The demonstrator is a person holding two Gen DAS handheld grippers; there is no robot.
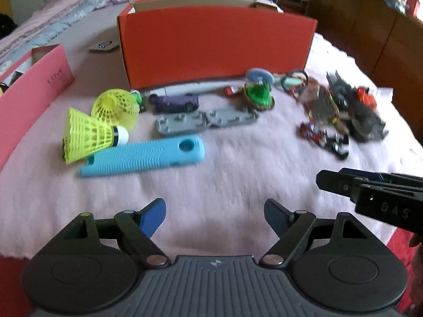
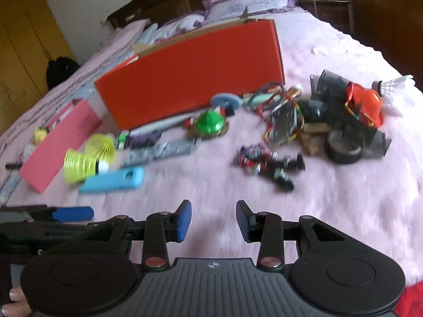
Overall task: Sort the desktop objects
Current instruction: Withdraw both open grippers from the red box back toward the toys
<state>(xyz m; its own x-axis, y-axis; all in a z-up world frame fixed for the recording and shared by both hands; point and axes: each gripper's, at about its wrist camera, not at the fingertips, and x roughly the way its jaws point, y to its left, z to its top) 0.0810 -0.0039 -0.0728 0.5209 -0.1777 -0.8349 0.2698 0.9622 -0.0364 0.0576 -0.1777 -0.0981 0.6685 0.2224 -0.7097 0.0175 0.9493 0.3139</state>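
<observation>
Inventory, L to R, all on pink fleece bed cover (image 1: 224, 174):

- Pink box (image 1: 34, 84), far L, open top; prob. a sorting bin.
- 2 yellow shuttlecocks (image 1: 90, 134), touching, just beside blue ribbed handle sleeve (image 1: 142, 155); like items grouped.
- Orange box (image 1: 214, 45), far centre; 2nd bin, I'd guess.
- Purple toy car (image 1: 173, 101), grey plates, green top (image 1: 257, 96) near box front.
- Mixed toy heap (image 2: 330, 121), R, unsorted.
- Left gripper (image 1: 214, 215): spread, empty, near edge.
- Right gripper (image 2: 213, 220): spread, empty; aimed towards heap, w/ small toy pile nearest.
</observation>
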